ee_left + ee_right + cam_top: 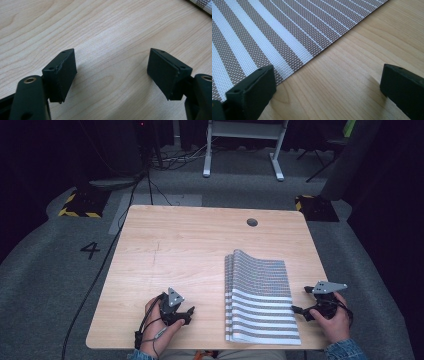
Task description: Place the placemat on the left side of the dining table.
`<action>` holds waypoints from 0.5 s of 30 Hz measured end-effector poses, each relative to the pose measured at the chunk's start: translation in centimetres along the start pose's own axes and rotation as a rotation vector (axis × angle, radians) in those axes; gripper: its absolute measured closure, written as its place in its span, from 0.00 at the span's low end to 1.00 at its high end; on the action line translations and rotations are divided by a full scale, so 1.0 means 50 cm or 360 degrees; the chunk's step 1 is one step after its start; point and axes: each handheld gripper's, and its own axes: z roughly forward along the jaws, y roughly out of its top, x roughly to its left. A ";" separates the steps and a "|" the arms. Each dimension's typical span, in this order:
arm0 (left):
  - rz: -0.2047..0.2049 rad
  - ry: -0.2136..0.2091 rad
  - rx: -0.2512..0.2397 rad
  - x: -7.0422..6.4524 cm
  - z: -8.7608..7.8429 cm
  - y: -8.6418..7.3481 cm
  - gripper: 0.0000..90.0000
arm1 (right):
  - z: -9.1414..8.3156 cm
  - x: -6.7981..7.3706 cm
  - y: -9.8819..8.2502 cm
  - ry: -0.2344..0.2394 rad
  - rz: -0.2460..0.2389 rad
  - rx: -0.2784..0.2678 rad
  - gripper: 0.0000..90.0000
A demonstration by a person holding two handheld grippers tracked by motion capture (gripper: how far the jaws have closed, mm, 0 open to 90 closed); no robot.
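Where grey carpet meets dark room, pale wooden table point(190, 250) (cable hole at back), striped mat point(260, 295) folded, left gripper point(186, 315) and right gripper point(300, 300) both spread apart, empty.

Striped mat point(262, 32) cropped by edges

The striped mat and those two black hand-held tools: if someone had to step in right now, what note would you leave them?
Left tool: open, nothing between its jaws, low over bare table to the left of the mat.
Right tool: open, holding nothing, at the mat's right edge; one jaw sits over the edge, the other over the wood.
Striped mat: on the right half of the table, looks folded in two, fold on the left, far end bulging up slightly.
Done: mat appears folded once.
Left: nothing is gripped yet; probably take the right edge next, for another fold or to flatten it.
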 end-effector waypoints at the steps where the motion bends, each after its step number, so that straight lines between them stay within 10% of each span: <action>1: -0.0009 -0.0001 0.0005 -0.001 0.000 0.000 0.27 | 0.000 0.000 0.000 0.0000 0.0000 -0.0001 0.00; 15: 0.0036 -0.0016 0.0006 -0.006 -0.022 0.010 0.39 | 0.001 -0.002 0.001 0.0000 -0.0005 0.0002 0.00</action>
